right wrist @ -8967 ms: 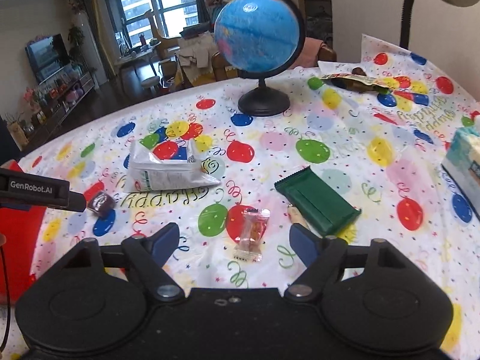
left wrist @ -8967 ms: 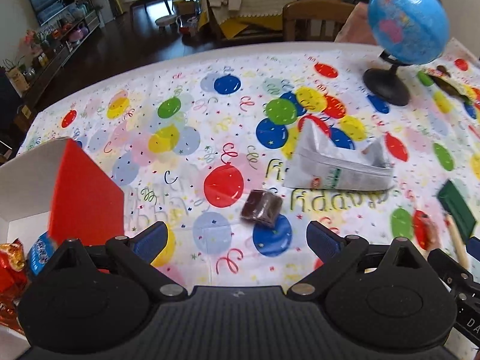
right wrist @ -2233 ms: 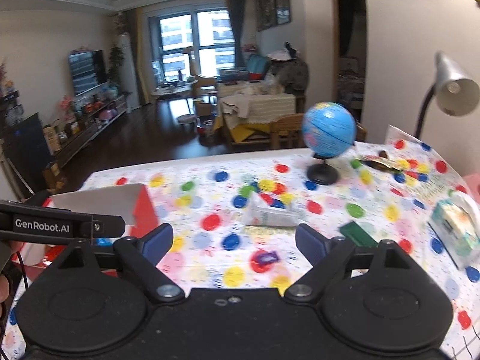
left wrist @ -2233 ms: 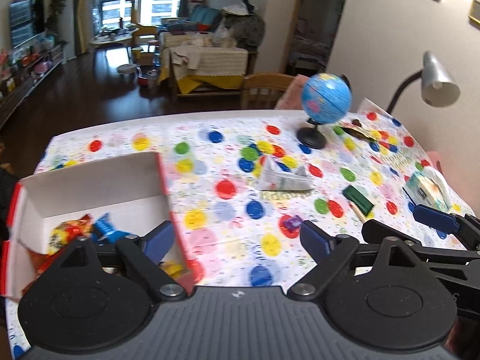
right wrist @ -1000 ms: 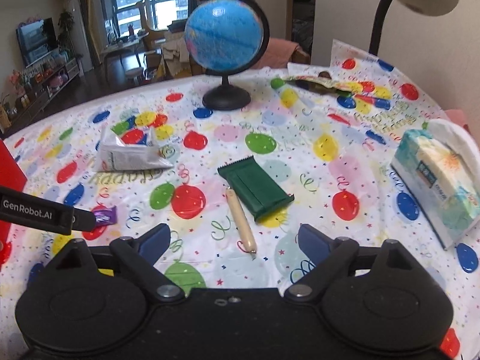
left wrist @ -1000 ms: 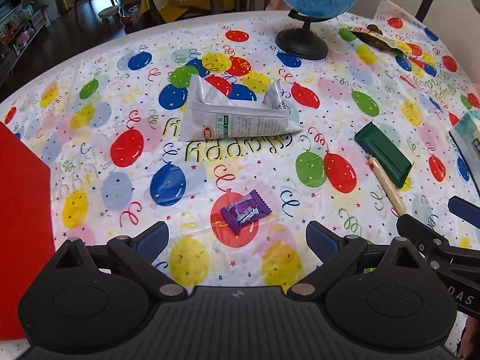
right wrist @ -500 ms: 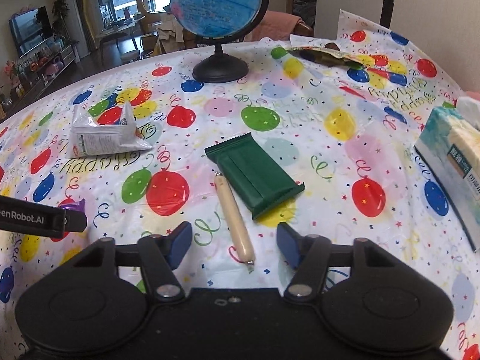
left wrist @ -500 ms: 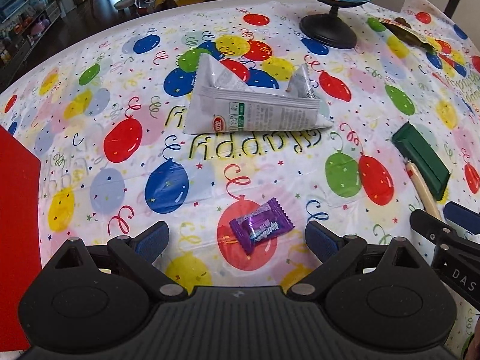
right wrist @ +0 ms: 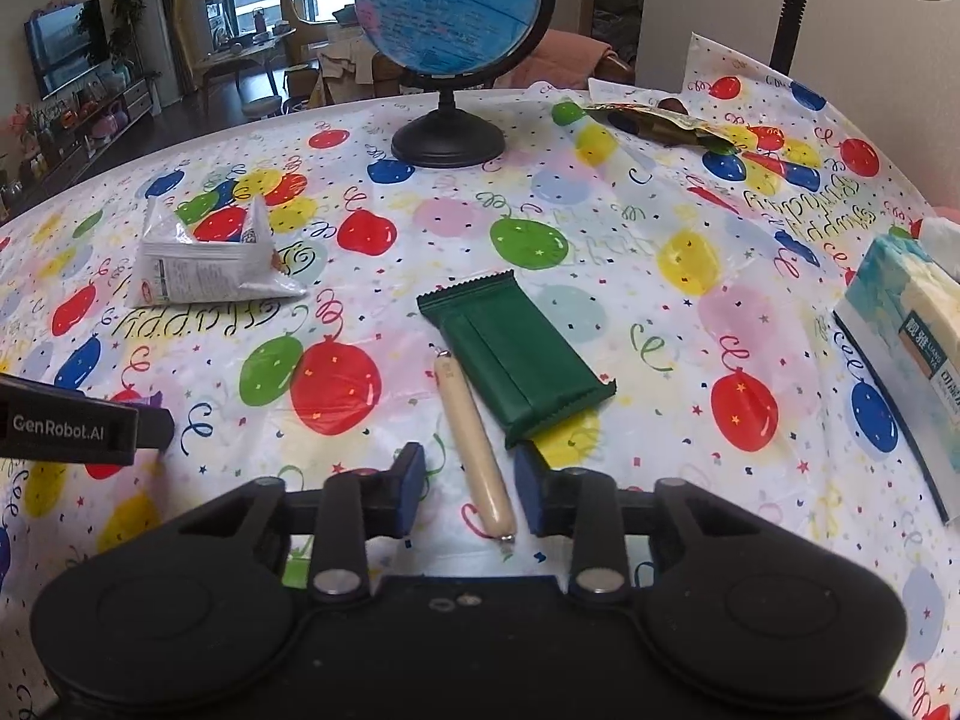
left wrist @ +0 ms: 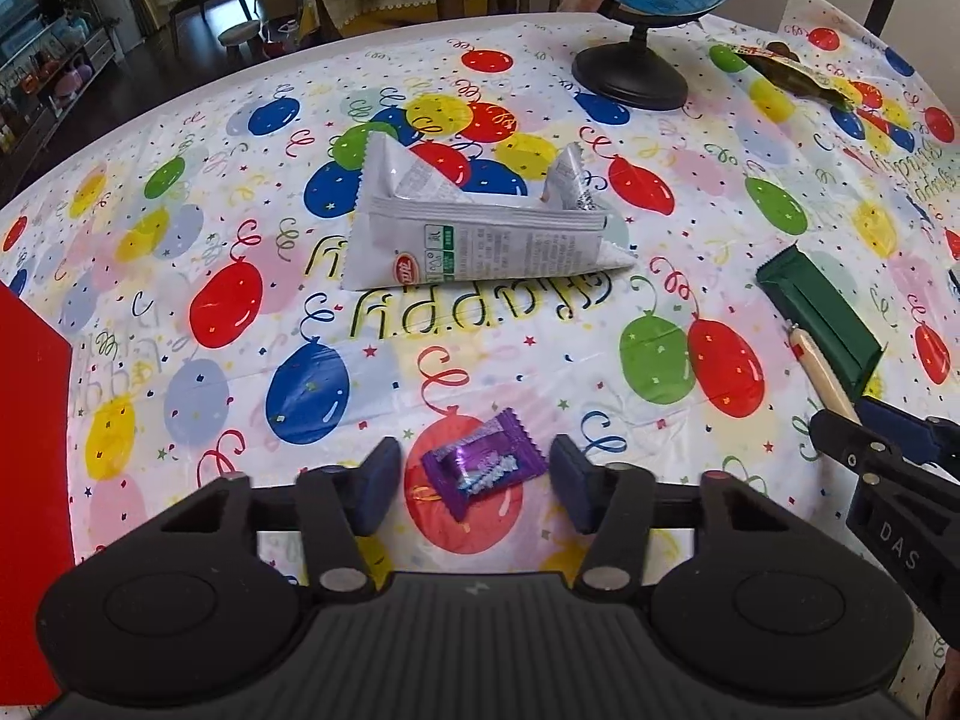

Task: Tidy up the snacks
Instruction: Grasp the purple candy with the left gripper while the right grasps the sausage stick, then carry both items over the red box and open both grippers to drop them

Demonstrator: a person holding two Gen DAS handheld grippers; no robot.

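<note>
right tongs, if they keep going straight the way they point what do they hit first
Most likely the thin beige sausage stick, which already lies between the closing right tongs, pads not yet touching it. Under it is the balloon-print tablecloth; the dark green flat wrapper sits just beyond.

On the desk (left wrist: 180,228), the wrapped candy (left wrist: 483,471) lies low in the left wrist view, between the left tool's (left wrist: 474,489) closing jaws. Above it lies the snack pouch (left wrist: 480,228), with the globe (left wrist: 630,72) at the upper right. In the right wrist view, the sausage stick (right wrist: 474,450) lies between the right tool's (right wrist: 471,495) closing jaws, the snack bar (right wrist: 516,354) touching its right side and the tissue pack (right wrist: 906,330) at the right edge.
</note>
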